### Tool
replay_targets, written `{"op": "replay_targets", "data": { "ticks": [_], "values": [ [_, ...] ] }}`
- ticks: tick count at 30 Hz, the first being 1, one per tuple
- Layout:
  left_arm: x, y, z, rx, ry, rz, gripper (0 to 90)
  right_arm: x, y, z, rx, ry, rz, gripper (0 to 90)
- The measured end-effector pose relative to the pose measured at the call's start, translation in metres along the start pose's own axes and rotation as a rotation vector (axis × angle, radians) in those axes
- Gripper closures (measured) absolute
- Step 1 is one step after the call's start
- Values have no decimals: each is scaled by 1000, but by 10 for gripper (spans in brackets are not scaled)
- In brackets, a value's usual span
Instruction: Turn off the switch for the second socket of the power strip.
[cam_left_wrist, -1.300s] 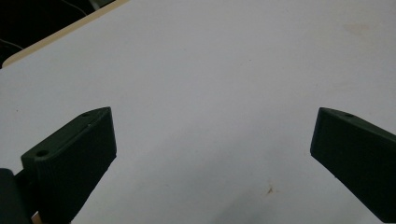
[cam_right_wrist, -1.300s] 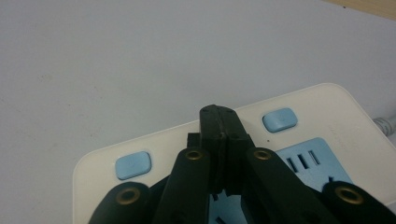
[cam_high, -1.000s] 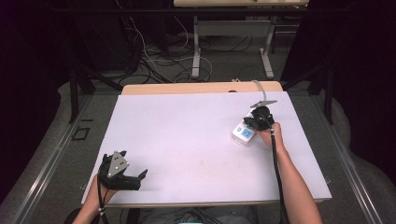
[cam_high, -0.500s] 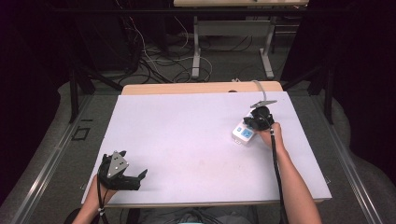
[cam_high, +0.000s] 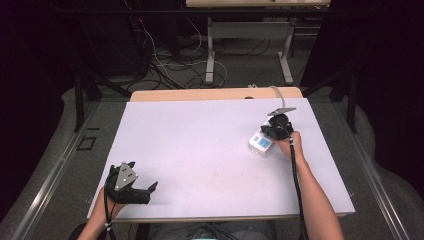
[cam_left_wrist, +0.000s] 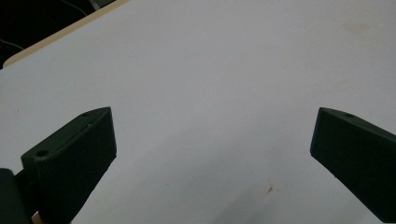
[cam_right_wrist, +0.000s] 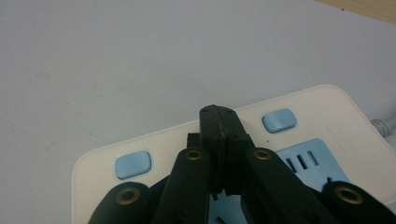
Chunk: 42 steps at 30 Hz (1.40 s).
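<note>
A white table (cam_high: 210, 150) stands in a dark room strung with cables. The right gripper (cam_right_wrist: 219, 116), jaws clenched on nothing, rests its tips on a power strip (cam_high: 261, 144) near the table's far right edge, perhaps pressing between two blue buttons (cam_right_wrist: 133, 164). The strip looks rigid, light and smooth; grip its long sides. The left gripper (cam_high: 142, 190) idles released, well apart.

Bare white table (cam_high: 200, 150) between tools, power strip (cam_high: 261, 144) at right, nothing between
</note>
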<state>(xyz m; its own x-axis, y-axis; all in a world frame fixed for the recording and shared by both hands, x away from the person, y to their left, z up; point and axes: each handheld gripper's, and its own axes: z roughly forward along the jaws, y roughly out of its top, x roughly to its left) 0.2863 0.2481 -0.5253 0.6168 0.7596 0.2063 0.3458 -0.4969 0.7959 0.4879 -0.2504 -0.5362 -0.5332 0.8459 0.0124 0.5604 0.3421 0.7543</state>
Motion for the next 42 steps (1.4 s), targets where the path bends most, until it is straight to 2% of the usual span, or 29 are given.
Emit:
{"op": "replay_targets", "data": {
  "ticks": [11, 15, 17, 18, 19, 20, 29, 32, 42],
  "values": [
    [0, 0, 0, 1, -1, 1, 2, -1, -1, -1, -6, 8, 26, 900],
    [0, 0, 0, -2, 2, 2, 2, -2, -1, -2, -3, -2, 17, 900],
    [0, 0, 0, 1, -1, 2, 2, -5, -1, -4, -30, 4, 25, 900],
    [0, 0, 0, 1, -2, 1, 2, -5, -1, -4, -22, -10, 11, 900],
    [0, 0, 0, 1, -2, 1, 2, -5, -1, -5, 4, -15, 22, 900],
    [0, 0, 0, -3, 1, 1, 2, -7, -3, -4, -12, -5, 25, 900],
    [1, 0, -1, 3, -7, 0, 2, -5, -1, -5, 0, -18, 5, 900],
    [1, 0, -1, 3, -5, 4, 2, -7, 0, -8, -23, -23, -9, 900],
    [1, 0, -1, 1, -5, 7, 2, -5, 3, -24, -59, -3, -1, 878]
  ]
}}
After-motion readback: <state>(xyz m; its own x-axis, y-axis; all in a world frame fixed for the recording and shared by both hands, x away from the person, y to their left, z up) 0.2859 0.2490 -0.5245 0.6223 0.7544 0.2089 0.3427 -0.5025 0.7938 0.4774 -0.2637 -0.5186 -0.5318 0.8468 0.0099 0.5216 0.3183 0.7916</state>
